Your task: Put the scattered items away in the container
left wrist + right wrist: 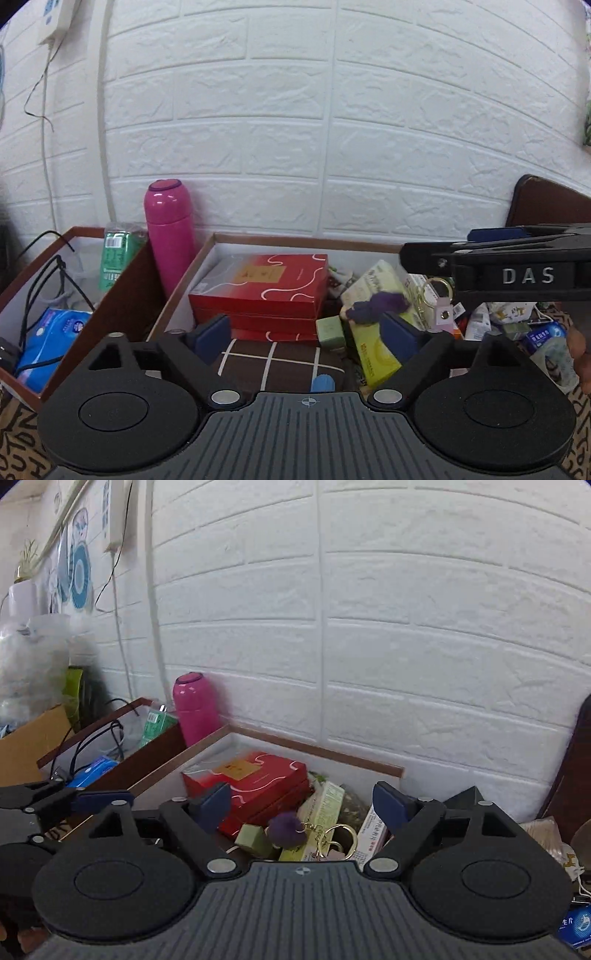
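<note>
Left wrist view. The left tool (306, 330) stands released, nothing between its blue pads. Ahead lies the container (310, 242), a brown-rimmed box against the white brick wall, already well filled: stacked red boxes (260, 291), a yellow-green packet (373, 350), a small olive block (330, 329) and a purple pom-pom keyring (380, 302) with gold rings. Items judged still outside — small packets (517, 328) on the patterned bench to the right, a blue one among them. The right tool (495, 254) crosses from the right edge, its side marked "DAS". A pink flask (170, 232) stands between the container and a second box (74, 258) holding cables and a blue tissue pack.

Right wrist view. The right tool (301, 805) is likewise released and empty, poised over the container's contents; the keyring (286, 829) lies just beneath. A packet's Chinese print (371, 834) is too blurred to read; a blue pack (576, 925) at lower right shows "生片". Tidying appears largely done — some loose packets remain.
</note>
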`<control>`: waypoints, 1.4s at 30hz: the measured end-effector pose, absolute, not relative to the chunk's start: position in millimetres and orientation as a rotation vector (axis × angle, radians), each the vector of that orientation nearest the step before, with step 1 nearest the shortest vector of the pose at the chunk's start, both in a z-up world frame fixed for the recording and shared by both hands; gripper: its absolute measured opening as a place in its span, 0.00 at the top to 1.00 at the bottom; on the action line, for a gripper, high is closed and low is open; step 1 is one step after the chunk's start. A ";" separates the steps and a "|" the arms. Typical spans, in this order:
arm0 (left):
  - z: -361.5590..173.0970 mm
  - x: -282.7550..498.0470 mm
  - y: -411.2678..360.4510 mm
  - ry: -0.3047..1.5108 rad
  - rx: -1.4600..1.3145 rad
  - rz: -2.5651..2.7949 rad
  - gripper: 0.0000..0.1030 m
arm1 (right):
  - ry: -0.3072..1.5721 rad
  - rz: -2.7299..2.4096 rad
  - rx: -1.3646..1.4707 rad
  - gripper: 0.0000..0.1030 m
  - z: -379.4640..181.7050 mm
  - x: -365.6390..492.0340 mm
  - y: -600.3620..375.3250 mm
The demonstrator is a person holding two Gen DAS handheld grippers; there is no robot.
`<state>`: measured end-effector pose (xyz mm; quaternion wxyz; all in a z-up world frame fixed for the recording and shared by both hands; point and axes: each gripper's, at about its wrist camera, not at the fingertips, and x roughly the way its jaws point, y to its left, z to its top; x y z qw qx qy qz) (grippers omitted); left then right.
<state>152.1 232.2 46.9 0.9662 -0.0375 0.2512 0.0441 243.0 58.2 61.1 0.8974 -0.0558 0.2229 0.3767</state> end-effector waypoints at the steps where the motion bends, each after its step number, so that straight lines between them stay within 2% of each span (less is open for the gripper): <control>1: 45.0 150.5 234.3 0.508 -0.088 0.099 0.00 | 0.470 0.778 -0.114 0.15 59.3 243.4 53.5; 4: 39.4 145.4 237.7 0.519 -0.123 0.125 0.00 | 0.515 0.755 -0.078 0.04 53.1 243.8 40.6; 9: 36.1 131.6 235.8 0.539 -0.121 0.152 0.00 | 0.557 0.771 -0.094 0.01 47.8 223.9 29.1; 15: 52.2 98.7 242.3 0.519 -0.158 0.204 0.00 | 0.521 0.821 -0.225 0.01 51.2 183.1 23.3; 20: 57.2 80.9 230.6 0.581 -0.118 0.114 0.00 | 0.485 0.856 -0.252 0.01 59.4 157.0 22.1; 32: 62.4 25.1 198.6 0.517 -0.069 0.156 0.00 | 0.524 0.872 -0.216 0.01 56.3 115.5 -10.8; 42: 53.3 8.0 177.4 0.575 0.048 0.250 0.00 | 0.572 0.852 -0.351 0.00 29.2 75.6 -9.4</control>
